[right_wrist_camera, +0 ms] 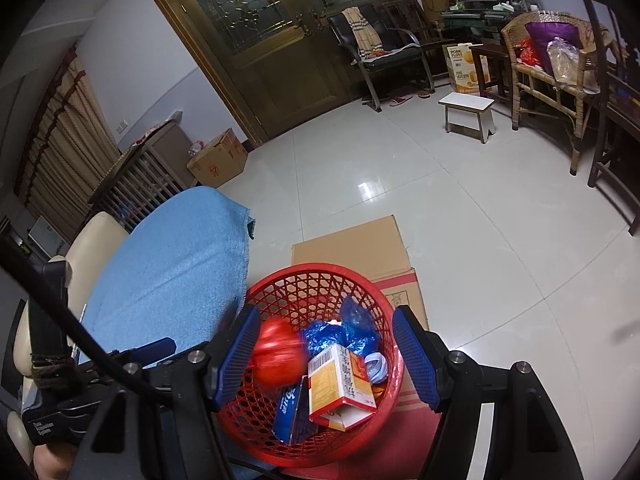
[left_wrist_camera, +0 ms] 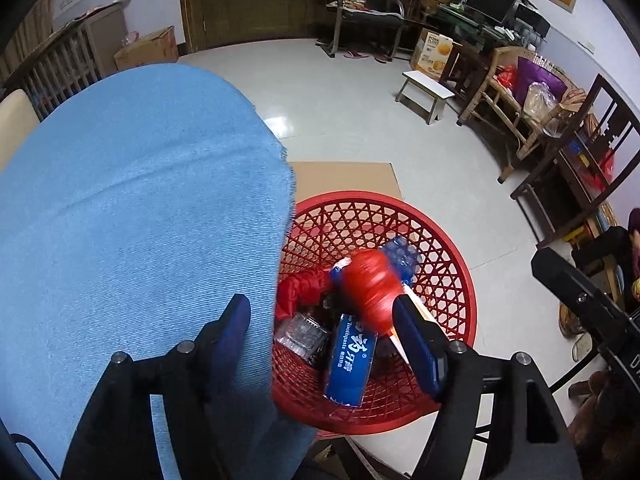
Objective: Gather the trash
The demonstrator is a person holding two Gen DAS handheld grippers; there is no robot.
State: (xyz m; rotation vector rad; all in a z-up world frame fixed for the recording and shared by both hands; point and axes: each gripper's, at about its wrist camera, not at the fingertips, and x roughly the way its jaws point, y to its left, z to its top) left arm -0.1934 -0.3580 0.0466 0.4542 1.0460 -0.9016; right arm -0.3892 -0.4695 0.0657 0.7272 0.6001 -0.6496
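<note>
The pale tiled floor (right_wrist_camera: 460,208) spread across the room, with wooden double doors (right_wrist_camera: 272,40) at the far wall. Nearer, a blue cloth (left_wrist_camera: 140,200) covered a raised surface and filled the left of the left wrist view. A flattened cardboard sheet (right_wrist_camera: 360,248) lay on the floor just beside the cloth, and on it stood the red mesh basket (left_wrist_camera: 452,280).

Inside the basket the trash lay in a heap: a blue toothpaste box (left_wrist_camera: 352,360) tilted against the near wall, an orange and white carton (right_wrist_camera: 344,384) leaning over it, crumpled blue plastic (right_wrist_camera: 344,332) toward the far side, a red crumpled wrapper (left_wrist_camera: 300,292) and a piece of clear plastic (left_wrist_camera: 300,332) at the cloth side.

A red rounded object (left_wrist_camera: 372,288), smeared by motion blur, appeared over the heap inside the basket rim; neither view showed whether it touched the other trash.

The left gripper (left_wrist_camera: 320,320) hung above the basket with its jaws spread wide, one finger over the cloth edge and the other over the basket, nothing pressed between its pads. The right gripper (right_wrist_camera: 324,344) was likewise over the basket, jaws wide apart and empty, the blurred red object just beside its left finger.
</note>
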